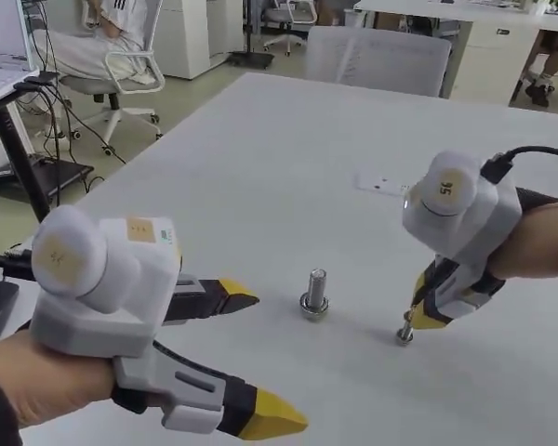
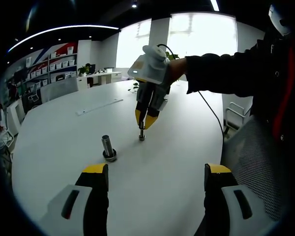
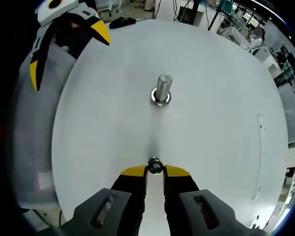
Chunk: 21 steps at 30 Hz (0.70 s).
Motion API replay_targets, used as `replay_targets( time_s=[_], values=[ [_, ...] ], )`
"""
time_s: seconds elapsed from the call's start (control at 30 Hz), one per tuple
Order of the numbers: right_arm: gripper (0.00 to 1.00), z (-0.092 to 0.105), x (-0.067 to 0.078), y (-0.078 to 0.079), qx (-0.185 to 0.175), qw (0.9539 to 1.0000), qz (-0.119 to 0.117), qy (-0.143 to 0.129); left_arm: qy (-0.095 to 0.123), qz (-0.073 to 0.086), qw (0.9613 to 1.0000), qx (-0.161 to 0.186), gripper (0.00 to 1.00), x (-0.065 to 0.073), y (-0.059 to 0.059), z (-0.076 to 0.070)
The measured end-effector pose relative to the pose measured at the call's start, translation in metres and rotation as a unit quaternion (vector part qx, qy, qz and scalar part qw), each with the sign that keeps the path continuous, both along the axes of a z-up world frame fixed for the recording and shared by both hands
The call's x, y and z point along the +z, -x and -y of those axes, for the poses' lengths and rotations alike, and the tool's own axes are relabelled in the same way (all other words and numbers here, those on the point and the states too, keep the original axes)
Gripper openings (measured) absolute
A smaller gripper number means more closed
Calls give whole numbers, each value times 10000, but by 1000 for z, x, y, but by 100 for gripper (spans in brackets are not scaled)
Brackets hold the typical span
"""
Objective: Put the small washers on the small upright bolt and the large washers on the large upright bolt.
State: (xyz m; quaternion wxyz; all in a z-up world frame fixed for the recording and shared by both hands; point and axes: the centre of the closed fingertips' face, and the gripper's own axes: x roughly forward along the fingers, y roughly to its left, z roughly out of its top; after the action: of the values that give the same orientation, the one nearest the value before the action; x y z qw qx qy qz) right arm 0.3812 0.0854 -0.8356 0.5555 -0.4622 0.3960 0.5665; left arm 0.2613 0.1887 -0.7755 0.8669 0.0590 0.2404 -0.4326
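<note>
Two bolts upright on table, long axes vertical: large bolt, with a collar at its base, likely a large washer, and small bolt beside it, nearer right gripper. Right gripper pointing steeply down at small bolt's top, fingers drawn to a narrow gap about a small ring; washer or bolt top, cannot tell, nor whether pinched. Left gripper farther off, roughly level, fingers spread wide, holding nothing, aimed toward large bolt
</note>
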Motion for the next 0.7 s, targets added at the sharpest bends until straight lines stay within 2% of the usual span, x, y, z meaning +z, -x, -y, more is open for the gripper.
replay_targets(
  time_s=[0.7],
  values=[
    [14,-2,-26,4,-104,9998,-135,-38,-12,-31,10000,-15,80,-1,1,-1]
  ],
)
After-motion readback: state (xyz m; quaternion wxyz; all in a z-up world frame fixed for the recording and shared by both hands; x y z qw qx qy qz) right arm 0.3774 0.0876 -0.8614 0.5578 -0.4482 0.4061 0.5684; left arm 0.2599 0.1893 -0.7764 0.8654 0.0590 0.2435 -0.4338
